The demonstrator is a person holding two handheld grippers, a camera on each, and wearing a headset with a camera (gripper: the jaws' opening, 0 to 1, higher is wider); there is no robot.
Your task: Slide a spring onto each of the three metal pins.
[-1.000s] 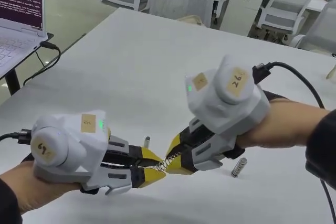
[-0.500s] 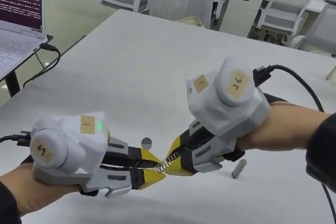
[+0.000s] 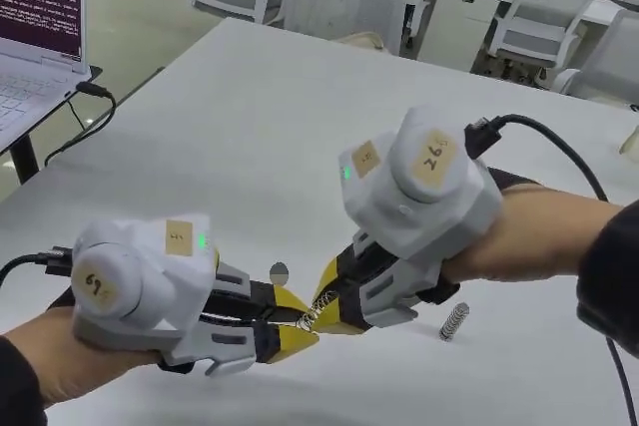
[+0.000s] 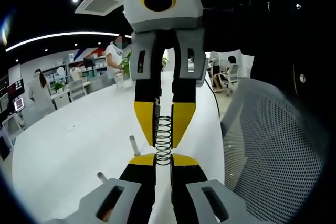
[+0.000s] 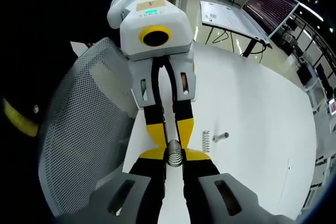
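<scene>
A small steel spring (image 3: 318, 308) bridges the yellow tips of both grippers just above the white table (image 3: 250, 127). My left gripper (image 3: 297, 326) is shut on its near end. My right gripper (image 3: 332, 298) is shut on its far end. In the left gripper view the spring (image 4: 164, 137) rises from my own jaws into the right gripper's jaws. In the right gripper view its coil (image 5: 175, 153) faces the camera end-on. I cannot tell whether a pin runs inside it. One metal pin (image 3: 279, 273) stands just behind the tips. Two pins (image 4: 134, 145) (image 4: 101, 177) stand on the table.
A second spring (image 3: 454, 321) lies on the table right of my right gripper, beside a pin (image 5: 219, 137) in the right gripper view. A laptop (image 3: 35, 27) sits at the far left. A black cable (image 3: 559, 142) trails from my right gripper. Office chairs (image 3: 339, 2) stand behind the table.
The two grippers have drawn slightly closer together, my right gripper edging left. The spring stays held between the tips and looks a little shorter.
</scene>
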